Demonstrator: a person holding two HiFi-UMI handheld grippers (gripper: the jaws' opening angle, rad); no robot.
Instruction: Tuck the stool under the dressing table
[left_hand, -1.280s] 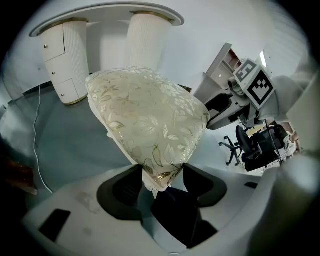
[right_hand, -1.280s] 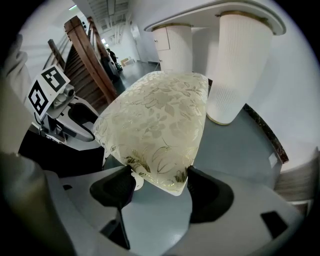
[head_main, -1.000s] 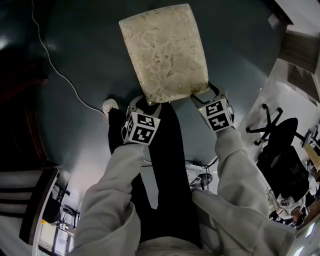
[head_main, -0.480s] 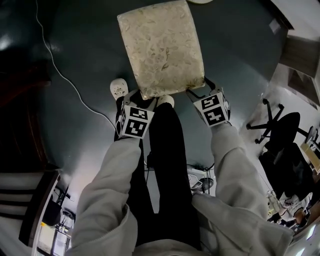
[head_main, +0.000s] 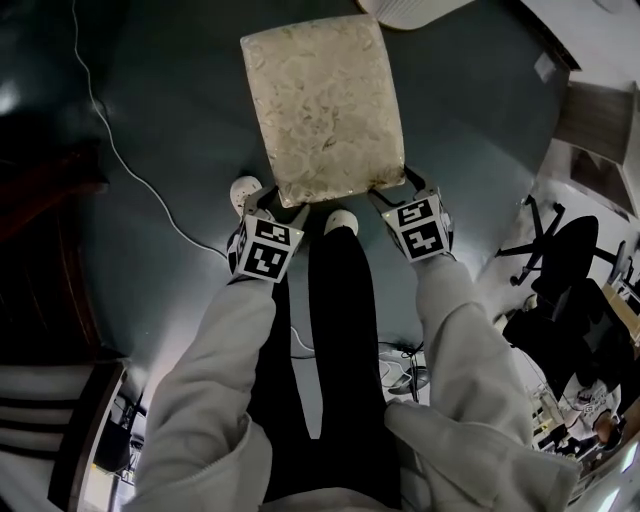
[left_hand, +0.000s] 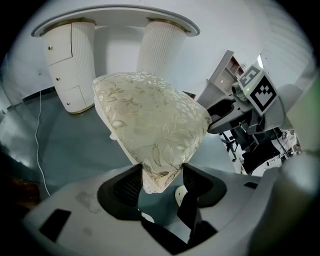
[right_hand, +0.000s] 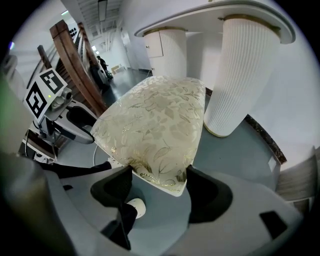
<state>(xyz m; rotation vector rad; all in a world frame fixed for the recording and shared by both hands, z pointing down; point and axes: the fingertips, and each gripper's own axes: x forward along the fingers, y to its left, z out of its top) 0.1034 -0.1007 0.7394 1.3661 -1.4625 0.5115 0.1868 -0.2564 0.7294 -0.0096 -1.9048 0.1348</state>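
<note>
The stool (head_main: 325, 105) has a cream, leaf-patterned cushion and stands on the dark floor just ahead of my feet. My left gripper (head_main: 278, 203) is shut on its near left corner, which sits between the pads of the left gripper (left_hand: 160, 176) in its own view. My right gripper (head_main: 390, 192) is shut on the near right corner, the cushion's edge pressed between the jaws of the right gripper (right_hand: 160, 184). The white dressing table (head_main: 415, 10) lies just beyond the stool, with fluted pedestals (left_hand: 67, 65) (right_hand: 240, 75) either side of a gap under the top.
A white cable (head_main: 130, 170) trails over the floor at the left. The person's white shoes (head_main: 245, 190) (head_main: 340, 222) stand right behind the stool. A black office chair (head_main: 560, 270) is at the right, a wooden stair rail (right_hand: 75, 65) at the left.
The stool and both grippers have moved forward, up the picture, toward the dressing table, whose edge has come into view at the top. The person's feet have stepped forward behind it.
</note>
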